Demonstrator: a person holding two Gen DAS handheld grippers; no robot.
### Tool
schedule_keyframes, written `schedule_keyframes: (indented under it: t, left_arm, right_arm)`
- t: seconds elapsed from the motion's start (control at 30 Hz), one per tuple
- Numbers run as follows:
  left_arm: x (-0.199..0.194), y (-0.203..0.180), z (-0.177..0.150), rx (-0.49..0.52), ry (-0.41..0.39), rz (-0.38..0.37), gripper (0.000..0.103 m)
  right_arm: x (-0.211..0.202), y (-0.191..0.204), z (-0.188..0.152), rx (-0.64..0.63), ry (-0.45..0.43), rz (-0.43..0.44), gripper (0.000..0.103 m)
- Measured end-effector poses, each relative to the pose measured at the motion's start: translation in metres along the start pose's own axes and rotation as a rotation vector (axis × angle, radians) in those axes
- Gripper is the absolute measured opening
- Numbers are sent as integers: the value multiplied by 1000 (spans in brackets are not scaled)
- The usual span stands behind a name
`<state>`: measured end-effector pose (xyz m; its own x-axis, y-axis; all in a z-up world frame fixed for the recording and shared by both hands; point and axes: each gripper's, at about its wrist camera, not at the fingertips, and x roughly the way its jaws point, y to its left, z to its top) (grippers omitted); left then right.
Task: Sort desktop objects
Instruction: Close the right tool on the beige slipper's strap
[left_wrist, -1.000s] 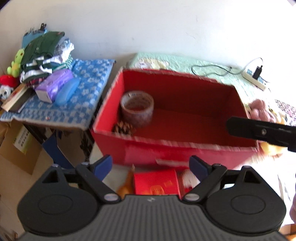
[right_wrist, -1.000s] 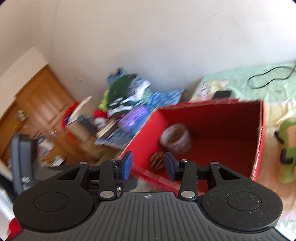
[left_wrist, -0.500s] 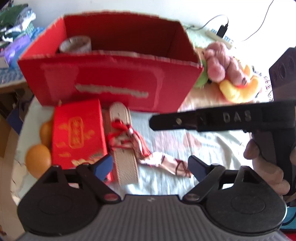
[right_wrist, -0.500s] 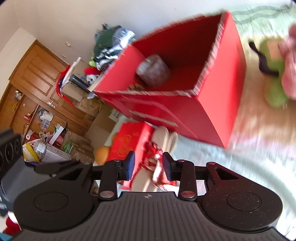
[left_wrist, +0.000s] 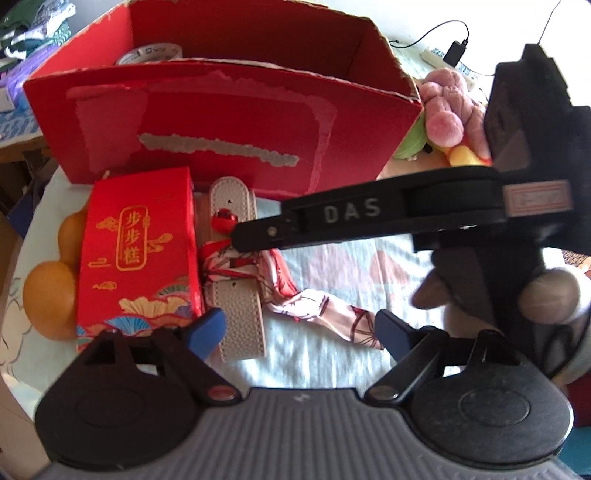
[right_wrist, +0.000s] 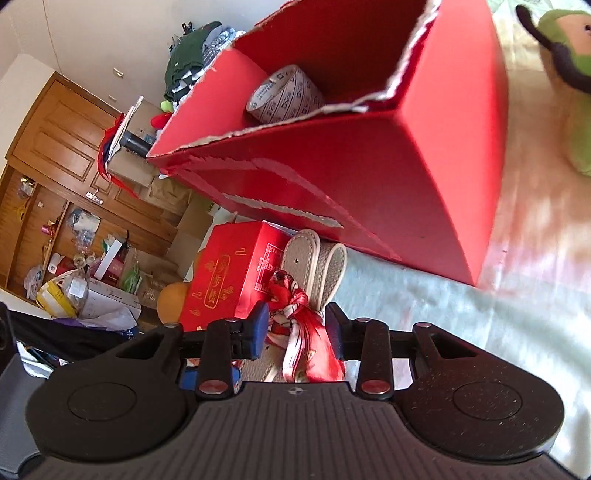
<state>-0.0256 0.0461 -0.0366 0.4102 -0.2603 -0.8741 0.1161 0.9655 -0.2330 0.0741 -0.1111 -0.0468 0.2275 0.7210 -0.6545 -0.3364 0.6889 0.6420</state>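
Note:
A big open red box (left_wrist: 229, 122) stands on the table with a tape roll (right_wrist: 284, 94) inside. In front lie a small red gift box (left_wrist: 136, 251), a beige strap (left_wrist: 236, 295) with a red patterned scarf (left_wrist: 295, 295) knotted round it, and oranges (left_wrist: 48, 291). My left gripper (left_wrist: 299, 328) is open and empty above the strap's near end. My right gripper (right_wrist: 297, 326) reaches in from the right; its open fingers sit either side of the scarf knot (right_wrist: 295, 306) without closing on it.
Plush toys (left_wrist: 447, 122) lie right of the big box, a green one (right_wrist: 569, 74) too. A power strip and cable (left_wrist: 454, 48) lie behind. Folded clothes (right_wrist: 192, 55) and cluttered shelves (right_wrist: 66, 258) stand off the table's left side.
Both grippers swung down from over the big box to the items in front of it. My right gripper came in over the scarf knot.

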Motion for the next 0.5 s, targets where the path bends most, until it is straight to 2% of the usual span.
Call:
schedule_keyframes:
  t: [0.03,0.07,0.23,0.3,0.43,0.5]
  left_arm:
    - [-1,1,0,-6,-1,-9,90]
    - [-1,1,-1,-5,0,-10,90]
    - [0,-2,-2,20,6,9,88]
    - [0,-4,-2,25,10,-1,91]
    - [1,-14,-2,68,16,-10,91]
    - [2,-20,1,90,20,-18,91]
  right_arm:
    - [2,0,1,1,-1,-7,46]
    - [4,-1,2,4,-2,-7,48]
    - [13,0,2,-24,4,-15,45]
    - [11,0,2,-46,5,-26,39]
    - [1,-11,1,7,-7,10,22]
    - [-7,-15,0,14,-14,9,21]
